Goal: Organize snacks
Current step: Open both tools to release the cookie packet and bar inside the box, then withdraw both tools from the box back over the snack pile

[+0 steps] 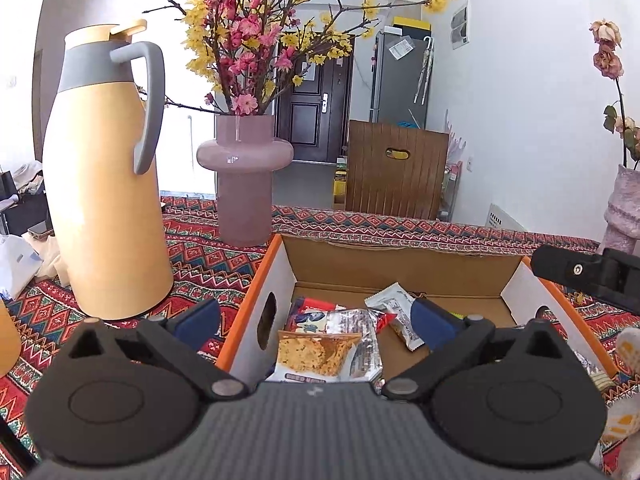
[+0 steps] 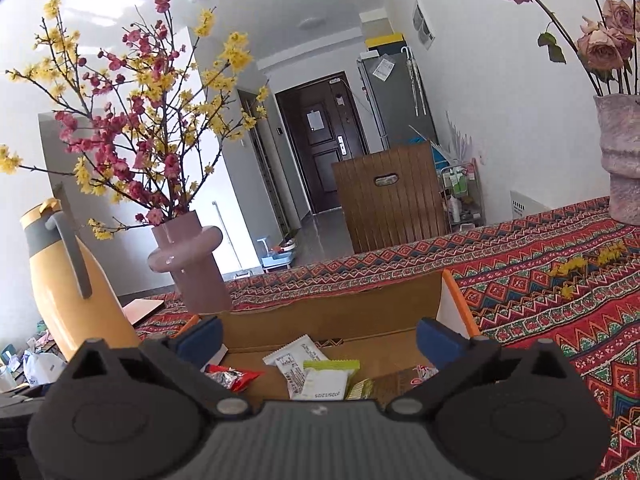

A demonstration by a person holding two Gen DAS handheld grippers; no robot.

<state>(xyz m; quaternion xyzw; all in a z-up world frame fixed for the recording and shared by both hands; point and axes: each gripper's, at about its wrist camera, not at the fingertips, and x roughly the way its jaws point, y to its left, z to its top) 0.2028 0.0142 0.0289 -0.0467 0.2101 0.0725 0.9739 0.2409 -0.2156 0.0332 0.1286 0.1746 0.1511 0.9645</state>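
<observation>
An open cardboard box with an orange rim (image 1: 404,268) sits on the patterned tablecloth and holds several snack packets: a clear-wrapped crumbly cake (image 1: 314,354), a silver and red packet (image 1: 360,320) and a white packet (image 1: 394,300). My left gripper (image 1: 316,320) is open and empty, hovering over the box's near left corner. In the right wrist view the box (image 2: 332,320) shows a white packet (image 2: 296,356), a green-edged white packet (image 2: 326,382) and a red packet (image 2: 232,378). My right gripper (image 2: 318,336) is open and empty above them; its body also shows in the left wrist view (image 1: 588,276).
A yellow thermos jug (image 1: 104,184) stands left of the box. A pink vase of blossoms (image 1: 244,176) stands behind its far left corner. A textured vase of dried roses (image 2: 622,160) stands at the far right. Yellow petals (image 2: 576,266) lie on the tablecloth (image 2: 540,300). A wooden chair (image 1: 396,172) is beyond the table.
</observation>
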